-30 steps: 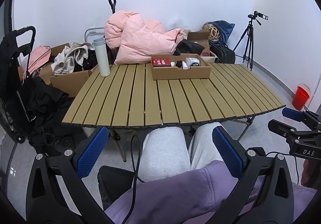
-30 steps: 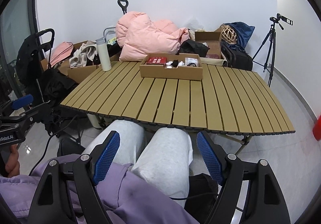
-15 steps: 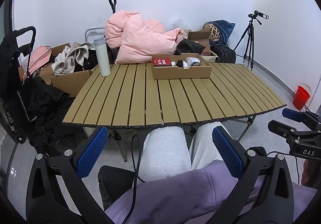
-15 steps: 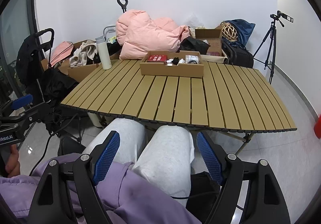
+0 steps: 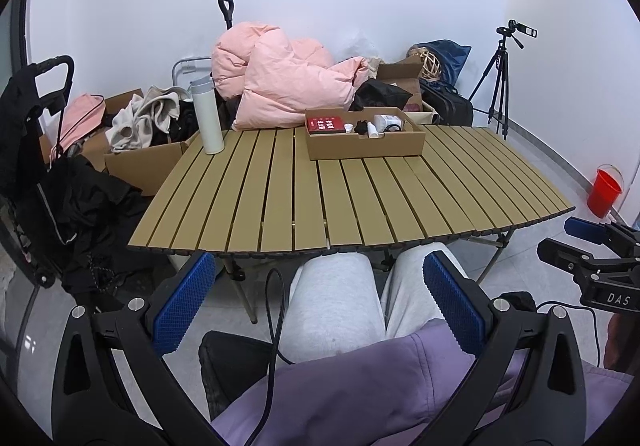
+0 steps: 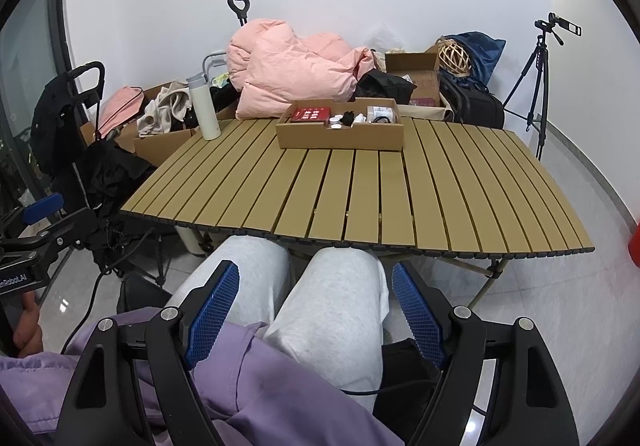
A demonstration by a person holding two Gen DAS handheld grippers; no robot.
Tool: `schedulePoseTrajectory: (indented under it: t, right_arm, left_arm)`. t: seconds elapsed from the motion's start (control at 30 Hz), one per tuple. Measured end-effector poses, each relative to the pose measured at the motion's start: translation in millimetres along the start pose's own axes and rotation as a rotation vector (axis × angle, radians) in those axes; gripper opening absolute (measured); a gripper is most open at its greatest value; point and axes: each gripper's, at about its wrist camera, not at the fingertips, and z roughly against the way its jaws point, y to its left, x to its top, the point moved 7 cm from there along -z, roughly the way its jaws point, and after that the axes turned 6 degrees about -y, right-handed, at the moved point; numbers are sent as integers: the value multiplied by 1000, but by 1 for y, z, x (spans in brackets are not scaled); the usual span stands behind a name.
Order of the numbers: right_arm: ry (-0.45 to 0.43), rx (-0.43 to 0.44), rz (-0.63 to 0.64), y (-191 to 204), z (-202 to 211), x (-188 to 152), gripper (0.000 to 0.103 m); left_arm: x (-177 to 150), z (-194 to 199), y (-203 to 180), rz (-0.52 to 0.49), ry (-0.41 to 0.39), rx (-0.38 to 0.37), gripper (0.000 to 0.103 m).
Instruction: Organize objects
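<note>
Person seated at the near edge of the slatted table [image 5: 320,198], knees in grey trousers under it, purple sleeve low in both views.

Left gripper [image 5: 320,298]: blue pads spread wide apart, nothing between them, held low over the lap, short of the table edge. Right gripper [image 6: 316,306]: likewise spread wide, empty, over the knees. Each shows at the margin of the other's view, well apart.

Task's things: a shallow cardboard tray [image 5: 364,152] sits at the far middle of the table. Inside it, a red box [image 5: 326,124] at its left end, then small white caps or lids, a dark small item, a small white bottle [image 5: 372,131], and a white box [image 5: 388,122] toward the right end. Exact kinds too small to tell. White flask [image 5: 208,114] stands upright at the far left corner, apart from the tray. Rest of the tabletop holds nothing else.

Judgement of step: the small things all lie gathered in the tray. This fits either a tray awaiting sorting or a tray just filled with both grippers drawn back; the views do not settle which.

Any move on the tray calls for a long reach across the slats, and narrow, careful closing on the small caps, which sit crowded together.

Clutter behind the table: pink duvet [image 5: 280,82], boxes of clothes, tripod [image 5: 500,82], red bucket [image 5: 604,192].
</note>
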Motion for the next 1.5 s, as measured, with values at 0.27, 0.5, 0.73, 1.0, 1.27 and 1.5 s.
schedulePoseTrajectory:
  t: [0.27,0.5,0.73,1.0,1.27,1.5]
  right_arm:
    - [7,-3,4,2,-2,-1,82]
    - [11,-4,10,2,-2,-2,82]
    - [13,-2,4,0,-4,-4,82]
    - [28,-11,3,-7,-6,-7,82]
    - [26,-28,-4,-15,-4,-6,82]
    - [28,-27,-6,-17,-4,-6,82]
  left_arm:
    - [0,-1,1,-3,-2,5,103]
    - [-2,-1,-1,-4,0,8,103]
    - [-2,-2,0,-5,2,7,103]
    - [-5,-2,-3,-35,16,15,103]
    - [-4,-3,-1,-27,21,28,103]
    - [-4,-4,1,-19,22,35,103]
